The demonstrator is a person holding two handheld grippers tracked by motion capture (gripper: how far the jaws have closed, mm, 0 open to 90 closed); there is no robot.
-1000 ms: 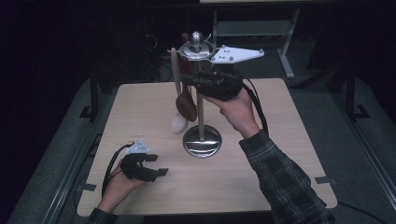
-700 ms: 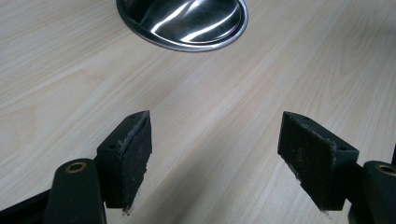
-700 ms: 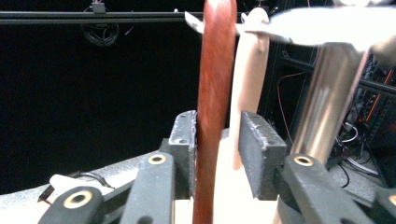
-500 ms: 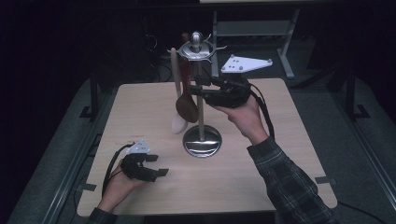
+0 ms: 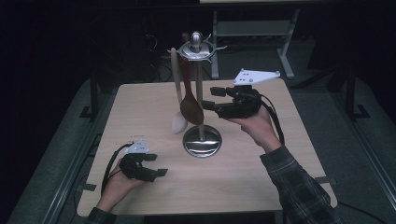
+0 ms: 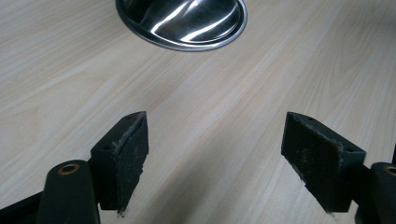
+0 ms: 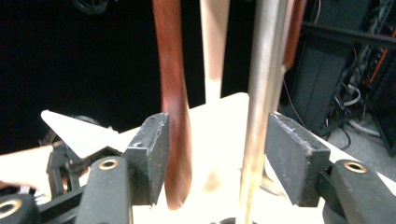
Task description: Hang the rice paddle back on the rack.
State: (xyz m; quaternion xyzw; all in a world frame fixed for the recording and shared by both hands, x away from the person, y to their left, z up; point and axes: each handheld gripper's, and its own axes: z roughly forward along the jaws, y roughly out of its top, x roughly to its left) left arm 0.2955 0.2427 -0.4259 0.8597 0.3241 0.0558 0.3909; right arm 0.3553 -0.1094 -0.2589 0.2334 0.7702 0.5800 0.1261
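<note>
Two spoons, a dark brown wooden one (image 5: 191, 105) and a pale wooden one (image 5: 177, 120), hanging on the chrome utensil stand (image 5: 201, 140), right gripper (image 5: 212, 98) beside its pole, jaws just opening around the brown spoon, unclamped, left gripper (image 5: 156, 164) near its base, wide apart, empty.

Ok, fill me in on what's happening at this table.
A person works at a wooden table with a hand-held gripper in each hand. The right hand-held gripper is beside a metal utensil stand, where a dark wooden spoon and a pale spoon hang. Its jaws have just been opening and grip nothing, though the dark spoon and the stand's pole sit between them. The left hand-held gripper rests open on the table, empty.
</note>
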